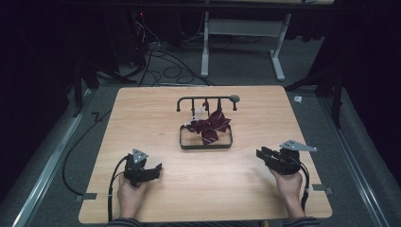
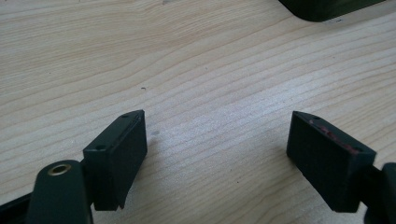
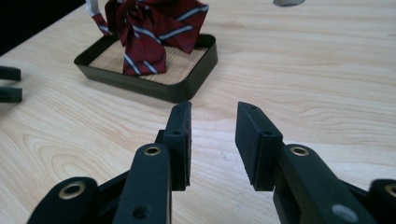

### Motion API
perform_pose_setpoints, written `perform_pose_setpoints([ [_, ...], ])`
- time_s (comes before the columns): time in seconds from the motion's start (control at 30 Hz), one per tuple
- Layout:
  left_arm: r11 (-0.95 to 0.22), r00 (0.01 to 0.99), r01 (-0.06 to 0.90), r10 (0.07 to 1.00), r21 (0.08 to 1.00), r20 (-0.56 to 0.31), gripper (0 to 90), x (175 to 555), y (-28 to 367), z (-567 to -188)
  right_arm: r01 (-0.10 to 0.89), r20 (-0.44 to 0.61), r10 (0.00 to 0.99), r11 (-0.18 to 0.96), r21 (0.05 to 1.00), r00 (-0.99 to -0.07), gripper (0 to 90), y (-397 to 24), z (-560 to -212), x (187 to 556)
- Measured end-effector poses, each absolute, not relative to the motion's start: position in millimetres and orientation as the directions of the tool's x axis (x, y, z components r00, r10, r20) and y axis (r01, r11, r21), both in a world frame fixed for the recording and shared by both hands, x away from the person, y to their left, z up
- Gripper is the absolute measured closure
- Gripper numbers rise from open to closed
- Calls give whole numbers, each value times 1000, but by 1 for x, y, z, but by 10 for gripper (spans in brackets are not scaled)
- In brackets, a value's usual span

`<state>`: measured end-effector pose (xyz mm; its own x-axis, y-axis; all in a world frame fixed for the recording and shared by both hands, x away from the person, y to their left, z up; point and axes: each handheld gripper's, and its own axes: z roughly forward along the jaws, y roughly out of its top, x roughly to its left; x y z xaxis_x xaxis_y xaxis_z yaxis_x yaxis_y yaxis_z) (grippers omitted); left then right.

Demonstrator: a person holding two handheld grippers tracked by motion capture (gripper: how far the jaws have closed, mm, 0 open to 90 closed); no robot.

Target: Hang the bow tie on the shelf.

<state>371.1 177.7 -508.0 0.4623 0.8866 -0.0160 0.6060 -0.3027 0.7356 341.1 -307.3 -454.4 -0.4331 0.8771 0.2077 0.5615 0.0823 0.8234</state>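
Observation:
A maroon bow tie [image 1: 213,125] with pale stripes hangs from a black hook rack [image 1: 205,99] over that rack's shallow black tray [image 1: 205,145], mid-table. My left gripper [image 1: 158,168] rests near the front left, jaws pointing right and wide open over bare wood [image 2: 217,116]. The tray's corner [image 2: 327,7] shows at the top of the left gripper view. My right gripper [image 1: 260,153] sits at the front right, pointing left toward the tray. Its jaws [image 3: 214,107] stand a narrow gap apart with nothing between them, and ahead lie the bow tie [image 3: 154,28] and tray [image 3: 187,86].
The wooden table [image 1: 142,109] carries nothing else besides the rack. The left gripper's jaws [image 3: 9,84] show at the left edge of the right gripper view. Behind the table are floor cables [image 1: 165,66] and a white desk frame [image 1: 246,28].

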Motion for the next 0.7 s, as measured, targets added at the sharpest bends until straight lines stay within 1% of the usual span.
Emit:
perform_pose_setpoints([
  [0.3, -302, 462, 606, 887, 736, -16, 207, 371, 178, -508, 589, 172, 880, 141, 795, -443, 669, -293, -470, 347],
  [0.7, -303, 463, 606, 886, 735, -17, 207, 371, 178, -508, 624, 148, 891, 174, 762, -429, 648, -285, -489, 352],
])
